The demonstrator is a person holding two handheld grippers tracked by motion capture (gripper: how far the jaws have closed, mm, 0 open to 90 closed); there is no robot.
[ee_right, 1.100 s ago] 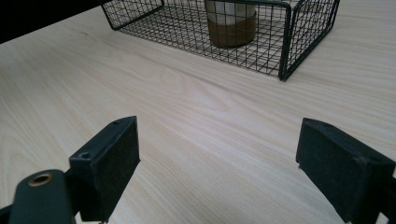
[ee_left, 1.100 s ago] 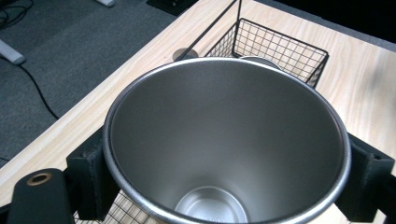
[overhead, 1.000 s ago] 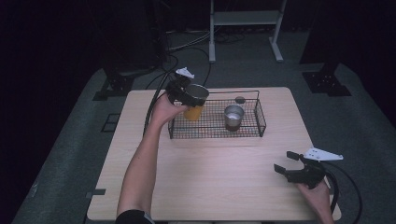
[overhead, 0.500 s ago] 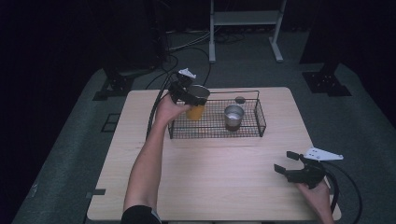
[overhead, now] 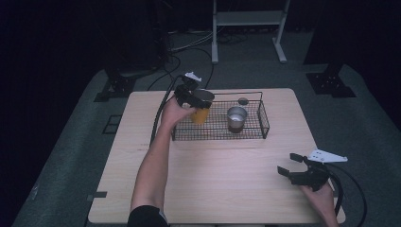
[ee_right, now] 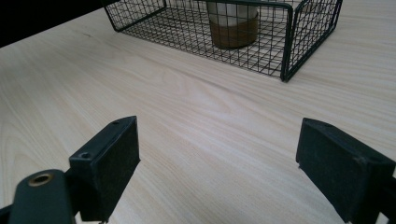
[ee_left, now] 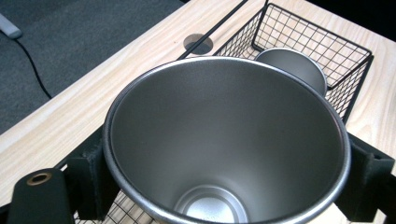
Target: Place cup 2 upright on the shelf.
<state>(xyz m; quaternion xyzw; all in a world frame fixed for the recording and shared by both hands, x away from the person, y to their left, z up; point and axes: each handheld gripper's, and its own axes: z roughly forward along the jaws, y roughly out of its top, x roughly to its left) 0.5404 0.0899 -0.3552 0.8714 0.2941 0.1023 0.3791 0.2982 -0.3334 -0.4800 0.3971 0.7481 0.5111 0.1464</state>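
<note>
A lab or recording studio: black drapes surround the wooden counter (overhead: 213,170), which stands on grey carpet (overhead: 71,156), with cables (overhead: 189,45) and stand bases (overhead: 116,87) behind it.

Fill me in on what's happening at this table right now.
A person works two handheld grippers. The left gripper is clamped on an orange cup with a steel interior, holding it at the left end of a black wire basket. A second steel cup stands inside the basket. The right gripper rests open and empty over the wooden table.
</note>
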